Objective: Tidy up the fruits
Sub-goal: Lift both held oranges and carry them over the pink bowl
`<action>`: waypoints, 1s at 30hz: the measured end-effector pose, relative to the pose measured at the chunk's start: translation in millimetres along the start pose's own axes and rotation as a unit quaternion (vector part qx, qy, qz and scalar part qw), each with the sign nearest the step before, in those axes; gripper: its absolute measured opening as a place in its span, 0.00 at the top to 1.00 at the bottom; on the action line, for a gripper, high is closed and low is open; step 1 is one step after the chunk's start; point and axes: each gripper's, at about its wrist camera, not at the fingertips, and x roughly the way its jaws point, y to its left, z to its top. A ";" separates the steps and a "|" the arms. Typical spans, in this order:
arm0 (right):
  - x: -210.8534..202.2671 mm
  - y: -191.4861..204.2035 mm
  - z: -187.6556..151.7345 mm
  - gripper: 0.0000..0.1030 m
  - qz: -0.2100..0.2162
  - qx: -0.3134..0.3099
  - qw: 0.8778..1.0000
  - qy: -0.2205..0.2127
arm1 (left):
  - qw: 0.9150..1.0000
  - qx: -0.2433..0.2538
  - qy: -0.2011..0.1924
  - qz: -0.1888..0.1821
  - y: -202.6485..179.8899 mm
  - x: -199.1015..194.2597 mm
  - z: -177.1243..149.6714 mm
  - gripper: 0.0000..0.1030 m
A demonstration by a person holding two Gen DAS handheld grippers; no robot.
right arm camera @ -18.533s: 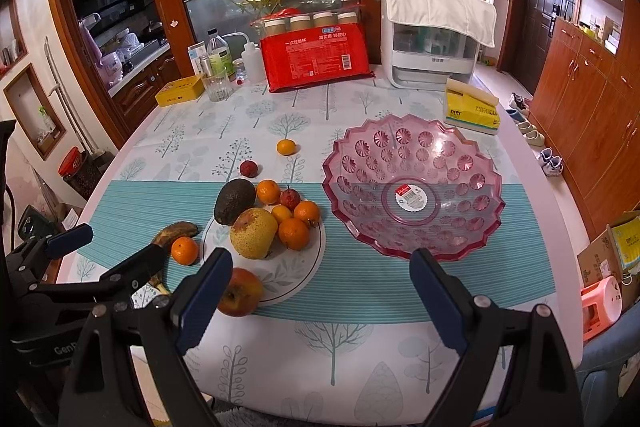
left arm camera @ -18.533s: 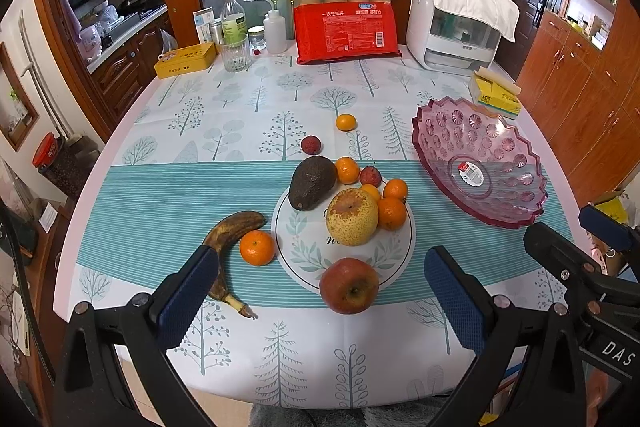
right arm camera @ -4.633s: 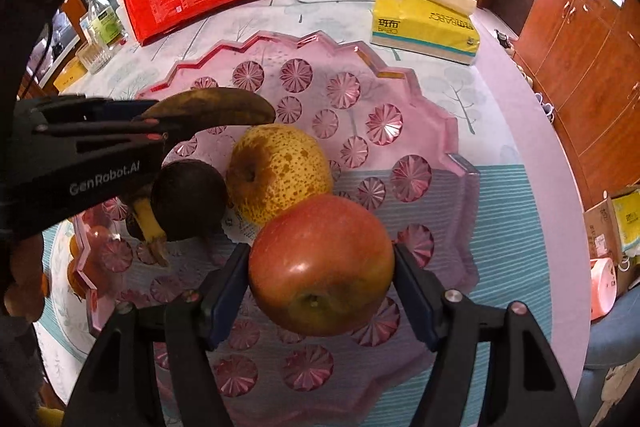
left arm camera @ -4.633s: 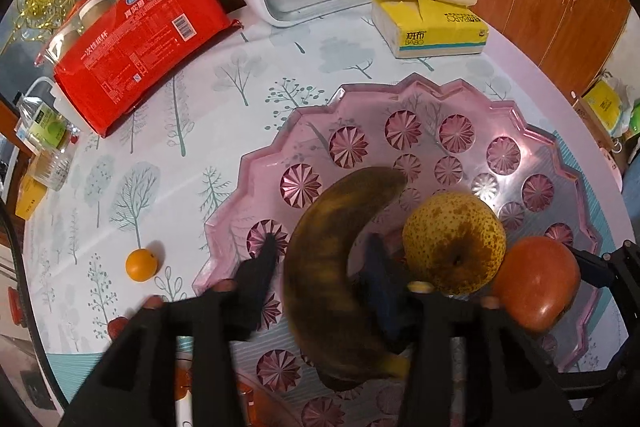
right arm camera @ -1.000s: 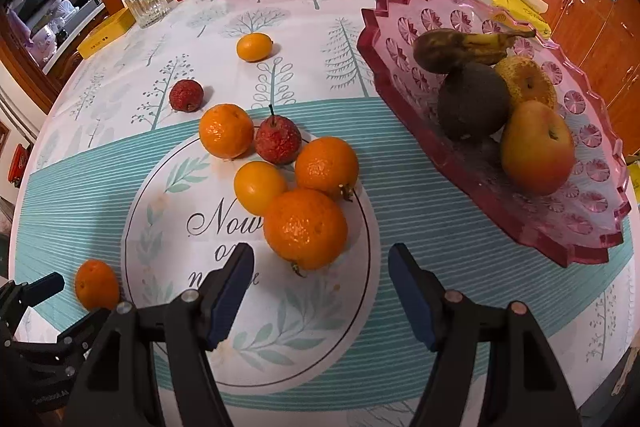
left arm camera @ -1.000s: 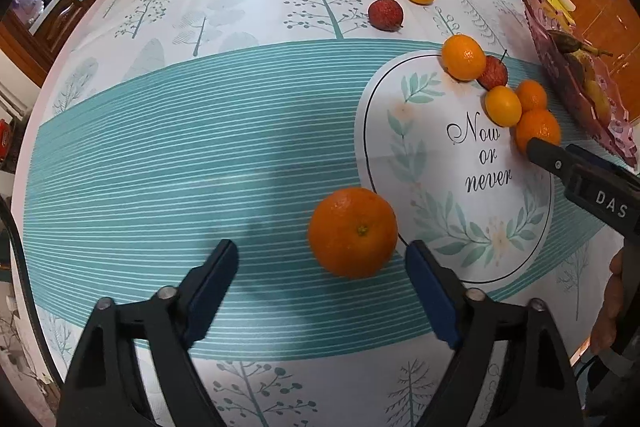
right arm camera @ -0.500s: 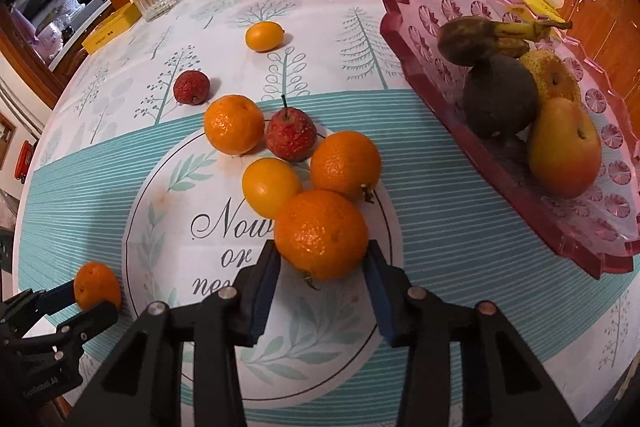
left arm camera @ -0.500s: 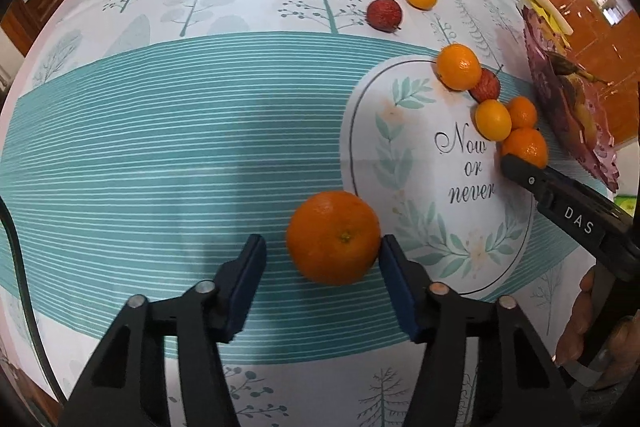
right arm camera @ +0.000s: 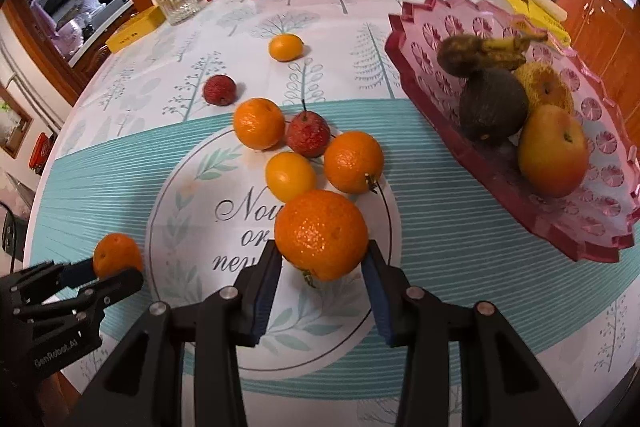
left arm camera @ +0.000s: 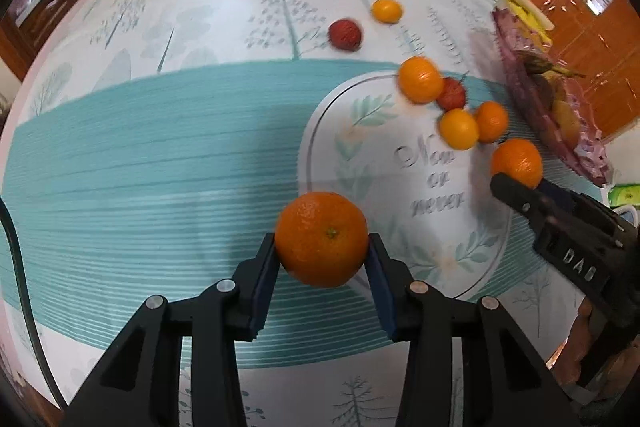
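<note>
Roughly halfway: bowl holds four big fruits. Each hand-held gripper, left and right, clamps an orange low over the worktop; six small fruits remain.

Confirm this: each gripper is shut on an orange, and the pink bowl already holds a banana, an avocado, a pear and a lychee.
Wrong on the lychee. The right wrist view shows the pink bowl holding a banana, avocado, pear and an apple. The left gripper and right gripper each do clamp an orange.
</note>
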 end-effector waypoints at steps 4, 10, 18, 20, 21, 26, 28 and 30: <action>-14.8 1.6 -0.5 0.60 0.004 -0.012 1.000 -0.015 | 1.000 0.018 -0.019 -0.004 -19.1 -16.1 11.3 0.60; -46.2 -3.7 2.6 0.60 0.003 -0.029 0.998 -0.056 | 0.997 0.054 -0.053 -0.012 -55.3 -46.3 33.1 0.60; -85.9 -38.6 3.5 0.60 -0.023 -0.015 0.993 -0.116 | 0.989 0.125 -0.072 -0.024 -131.5 -62.9 54.3 0.60; -95.1 -53.4 3.4 0.60 -0.031 -0.003 0.991 -0.131 | 0.987 0.145 -0.069 -0.024 -154.9 -60.4 57.4 0.60; -97.8 -59.6 3.3 0.60 -0.034 0.002 0.990 -0.135 | 0.986 0.151 -0.068 -0.024 -163.2 -58.9 58.1 0.60; -107.1 -102.3 6.0 0.60 -0.060 0.042 0.986 -0.148 | 0.980 0.183 -0.067 -0.028 -213.6 -50.0 66.8 0.60; -108.7 -118.4 7.4 0.60 -0.068 0.054 0.985 -0.150 | 0.979 0.192 -0.068 -0.029 -231.5 -46.2 69.8 0.60; -109.4 -133.8 9.6 0.60 -0.079 0.065 0.983 -0.152 | 0.978 0.196 -0.070 -0.026 -242.9 -42.8 72.7 0.60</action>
